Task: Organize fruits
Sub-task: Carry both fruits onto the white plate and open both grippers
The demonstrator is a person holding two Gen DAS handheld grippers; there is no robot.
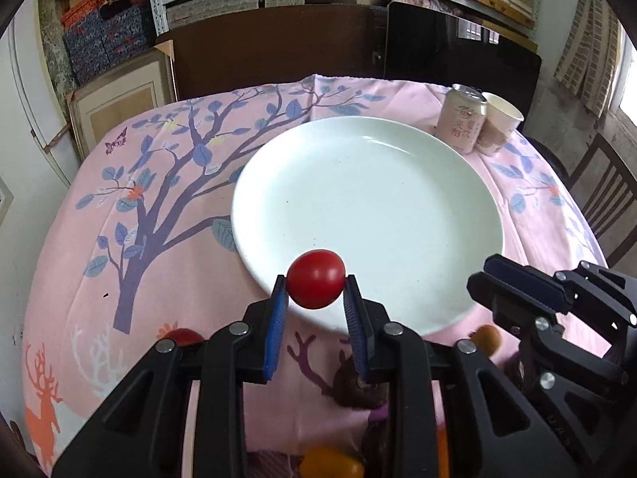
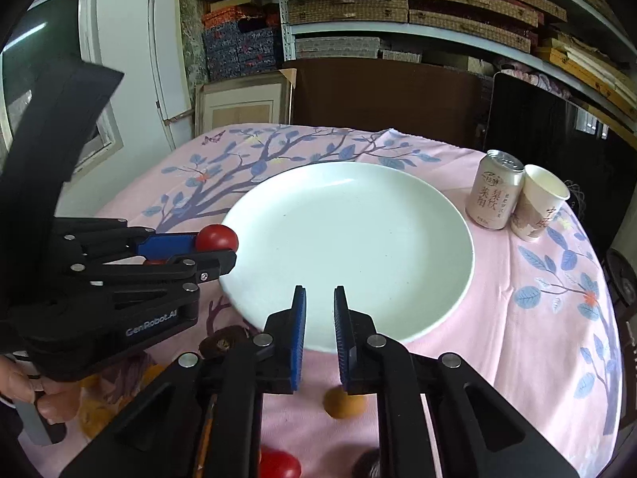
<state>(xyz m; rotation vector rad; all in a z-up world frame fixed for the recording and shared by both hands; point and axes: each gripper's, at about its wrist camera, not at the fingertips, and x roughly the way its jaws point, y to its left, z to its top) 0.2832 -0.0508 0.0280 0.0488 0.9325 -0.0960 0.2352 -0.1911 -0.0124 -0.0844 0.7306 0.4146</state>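
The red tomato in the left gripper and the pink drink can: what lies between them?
Only the white plate, and it is bare. The left wrist view shows the red tomato over the plate's near rim and the pink can beyond its far rim.

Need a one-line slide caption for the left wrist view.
Left gripper holds a red tomato over the near rim of the empty white plate; right gripper alongside.

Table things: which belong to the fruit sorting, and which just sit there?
Part of the job:
- small red tomato in the left gripper
- large white plate
- orange round fruit

Lying about:
- pink drink can
- paper cup
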